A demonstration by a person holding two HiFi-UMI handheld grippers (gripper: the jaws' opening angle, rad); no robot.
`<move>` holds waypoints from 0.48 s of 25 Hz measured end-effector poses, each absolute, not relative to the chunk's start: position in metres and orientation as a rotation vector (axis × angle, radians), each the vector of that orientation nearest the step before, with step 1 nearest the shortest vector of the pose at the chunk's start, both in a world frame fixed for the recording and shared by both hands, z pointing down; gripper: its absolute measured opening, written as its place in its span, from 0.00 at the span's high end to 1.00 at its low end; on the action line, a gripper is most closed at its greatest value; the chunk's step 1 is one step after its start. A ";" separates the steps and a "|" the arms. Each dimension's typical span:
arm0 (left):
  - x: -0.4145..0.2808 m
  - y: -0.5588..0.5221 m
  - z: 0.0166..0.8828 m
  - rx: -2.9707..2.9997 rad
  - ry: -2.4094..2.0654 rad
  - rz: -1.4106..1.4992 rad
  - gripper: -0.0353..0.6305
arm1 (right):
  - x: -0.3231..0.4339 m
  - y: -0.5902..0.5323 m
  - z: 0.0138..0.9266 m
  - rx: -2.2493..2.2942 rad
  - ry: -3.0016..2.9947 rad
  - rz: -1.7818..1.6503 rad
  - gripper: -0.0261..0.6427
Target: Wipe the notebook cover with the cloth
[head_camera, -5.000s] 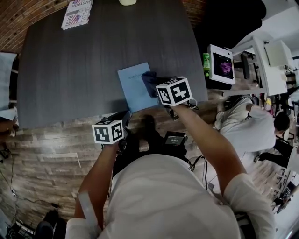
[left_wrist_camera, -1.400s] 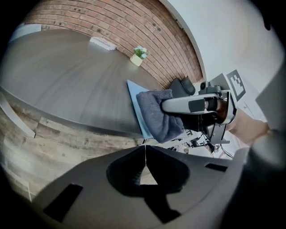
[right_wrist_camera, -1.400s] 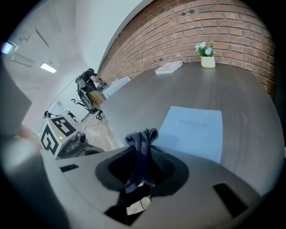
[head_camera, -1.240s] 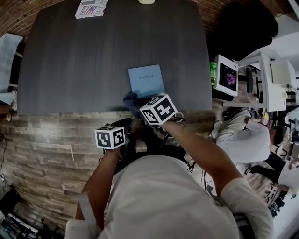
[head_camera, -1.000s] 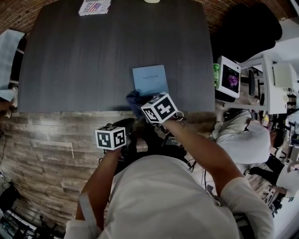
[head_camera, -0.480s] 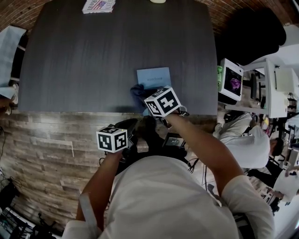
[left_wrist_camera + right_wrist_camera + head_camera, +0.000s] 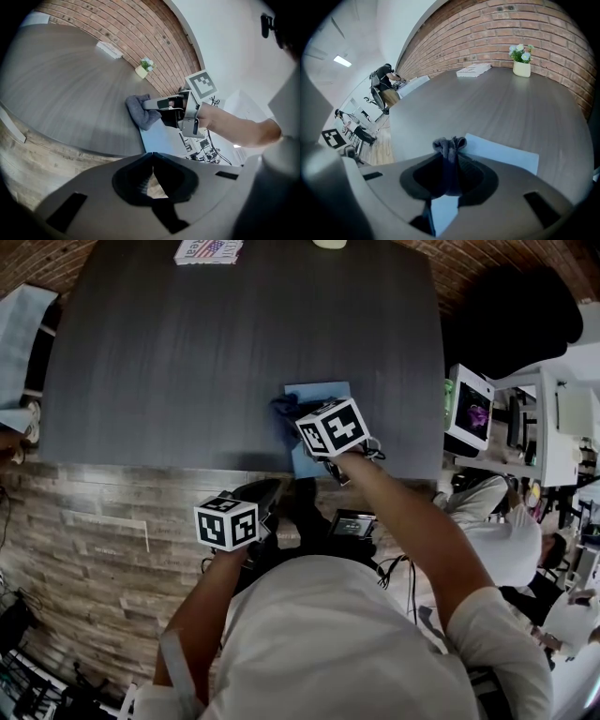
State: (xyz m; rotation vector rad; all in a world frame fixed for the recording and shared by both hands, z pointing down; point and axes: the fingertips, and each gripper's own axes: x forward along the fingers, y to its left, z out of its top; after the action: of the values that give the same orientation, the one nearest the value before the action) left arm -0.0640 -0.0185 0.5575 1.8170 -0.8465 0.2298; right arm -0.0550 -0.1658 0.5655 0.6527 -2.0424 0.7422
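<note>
Not much readable text here tbh. The booklet [image 7: 208,249] at the far edge of the table [image 7: 187,362] has a stars-and-stripes flag printed on it, but the words are too small to make out. The only other "labels" are the black-and-white square markers on both cubes. The right gripper [image 7: 449,161] has its fingers clamped on a bunched-up dark blue cloth [image 7: 449,145]. The wad sticks out past the fingertips and sits down on the light blue notebook [image 7: 501,152]. From the head view the notebook lies flat by the table's near edge, over toward the right side, and the cloth is at its left part, with the right cube directly over it. No print is visible on the bit of cover that shows. The left gripper [image 7: 153,161] is holding nothing: its fingers are pressed together at the tips, and it's off the table, in front of the near edge and above the stone-faced front. There's a small potted plant [image 7: 521,63] at the far end by the brick wall [image 7: 511,23].
</note>
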 end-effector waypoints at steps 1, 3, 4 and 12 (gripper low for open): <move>-0.064 -0.019 0.556 1.818 -0.848 0.227 0.93 | -0.055 -0.169 0.566 0.657 -2.037 0.739 0.81; -0.065 -0.021 0.554 1.821 -0.848 0.221 0.93 | -0.054 -0.176 0.566 0.666 -2.027 0.735 0.81; -0.066 -0.022 0.553 1.822 -0.849 0.220 0.93 | -0.055 -0.180 0.566 0.671 -2.025 0.733 0.81; -0.076 -0.021 0.549 1.818 -0.860 0.201 0.93 | -0.059 -0.207 0.564 0.716 -2.019 0.719 0.81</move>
State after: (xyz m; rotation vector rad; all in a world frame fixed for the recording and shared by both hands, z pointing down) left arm -0.0764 -0.0211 0.5490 1.8181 -0.8601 0.2006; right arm -0.0588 -0.2069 0.5636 0.7160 -2.0192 0.7190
